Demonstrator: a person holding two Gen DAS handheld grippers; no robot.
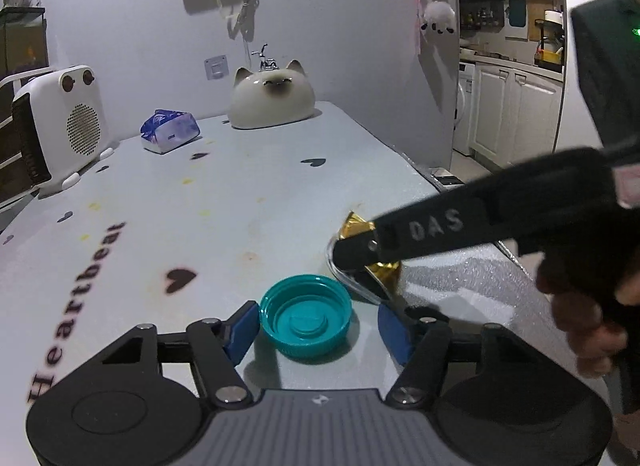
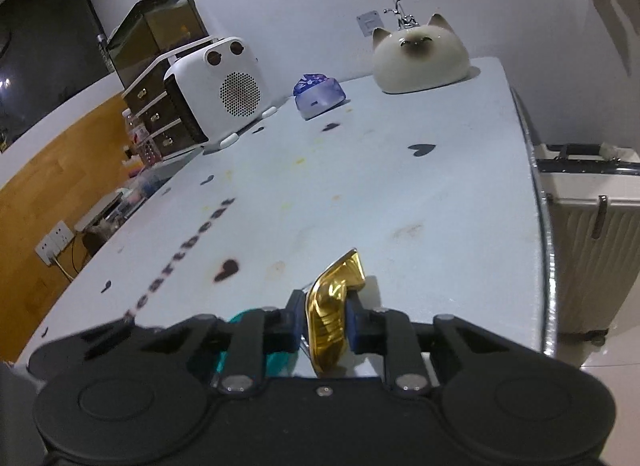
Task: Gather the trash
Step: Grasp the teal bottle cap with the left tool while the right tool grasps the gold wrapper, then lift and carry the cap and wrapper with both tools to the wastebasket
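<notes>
A teal bottle cap [image 1: 306, 316] lies upside down on the pale blue table [image 1: 240, 201], between the blue pads of my left gripper [image 1: 318, 314]. It sits close to the left pad [image 1: 240, 330] and clear of the other pad, so the gripper is open. Just right of the cap, my right gripper [image 1: 354, 266] reaches in from the right, held by a hand [image 1: 580, 306]. In the right wrist view this gripper [image 2: 325, 302] is shut on a crumpled gold foil wrapper [image 2: 332, 306], pinched upright between the pads. A clear plastic rim shows under the gold foil wrapper [image 1: 354, 225]. Part of the teal cap [image 2: 276, 362] peeks from behind the fingers.
At the far end of the table stand a white heater [image 1: 64, 121], a blue tissue pack [image 1: 170, 130] and a cat-shaped ceramic [image 1: 272, 99]. The table's right edge [image 2: 540, 225] runs close to the wrapper, with a white suitcase [image 2: 592, 234] beyond it.
</notes>
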